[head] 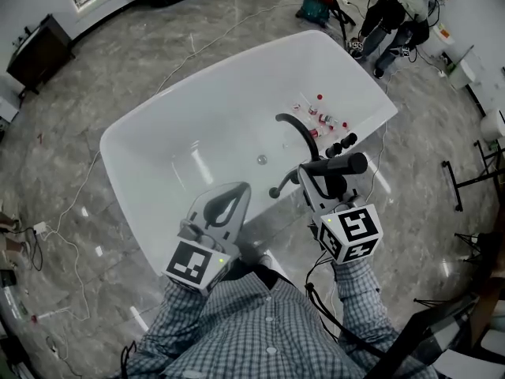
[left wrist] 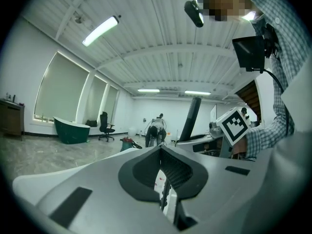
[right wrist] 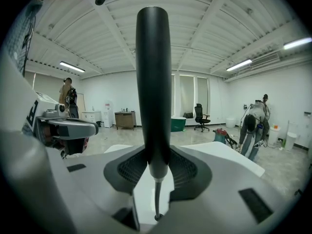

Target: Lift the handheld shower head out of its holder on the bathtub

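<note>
Right gripper view shows the right gripper (right wrist: 156, 152) with its jaws pressed against both sides of a slim black cylindrical handheld shower head (right wrist: 152, 82). The wand stands upright along the jaws, smooth and matte, with a rounded top. Its lower end narrows to a silvery collar, from which a thin metal hose (right wrist: 156, 199) drops straight down.

From the head view, the right gripper (head: 319, 176) holds the shower head (head: 343, 164) lying roughly level above the near rim of the white oval freestanding bathtub (head: 158, 156). It sits just beside the curved black faucet spout (head: 298, 126) and a row of black knobs (head: 341, 144).

The left gripper (head: 237, 189) hovers near the same rim, apart from the wand. Its jaws (left wrist: 161, 149) are brought together with nothing between them.
</note>
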Demonstrator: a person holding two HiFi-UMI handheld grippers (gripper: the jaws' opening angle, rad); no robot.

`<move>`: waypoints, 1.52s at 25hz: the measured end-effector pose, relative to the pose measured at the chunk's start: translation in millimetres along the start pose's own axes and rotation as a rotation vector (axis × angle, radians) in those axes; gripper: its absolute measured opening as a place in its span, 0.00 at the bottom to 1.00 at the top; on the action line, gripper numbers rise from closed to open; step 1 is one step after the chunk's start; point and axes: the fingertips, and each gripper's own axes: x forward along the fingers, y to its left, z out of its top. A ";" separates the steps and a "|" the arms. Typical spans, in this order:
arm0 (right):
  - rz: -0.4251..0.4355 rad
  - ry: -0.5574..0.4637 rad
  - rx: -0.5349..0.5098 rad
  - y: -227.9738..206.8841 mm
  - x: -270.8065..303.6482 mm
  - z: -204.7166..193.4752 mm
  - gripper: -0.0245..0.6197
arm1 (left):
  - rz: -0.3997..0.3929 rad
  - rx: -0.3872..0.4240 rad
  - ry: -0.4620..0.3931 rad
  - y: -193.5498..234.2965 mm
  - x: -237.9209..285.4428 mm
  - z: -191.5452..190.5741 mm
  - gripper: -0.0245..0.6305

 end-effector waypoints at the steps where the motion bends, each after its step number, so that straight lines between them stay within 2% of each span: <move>1: -0.002 -0.004 0.000 -0.5 -1.0 4.8 0.24 | -0.003 0.007 0.002 0.3 0.1 2.5 0.04; 9: -0.019 -0.069 0.002 -5.8 -7.3 45.1 0.24 | -0.062 0.034 -0.070 -2.6 5.7 28.1 0.04; 15: -0.028 -0.104 -0.010 -5.6 -13.7 60.0 0.24 | -0.074 0.042 -0.123 0.0 6.6 43.1 0.04; 24: -0.041 -0.145 -0.013 -15.5 -37.6 85.7 0.24 | -0.094 0.075 -0.137 -15.4 16.4 64.1 0.04; 30: -0.047 -0.193 -0.021 -14.3 -41.0 111.7 0.24 | -0.097 0.060 -0.176 -12.0 20.4 85.3 0.04; 38: -0.051 -0.242 0.003 -12.8 -50.7 130.4 0.24 | -0.116 0.097 -0.212 -16.1 18.6 110.0 0.04</move>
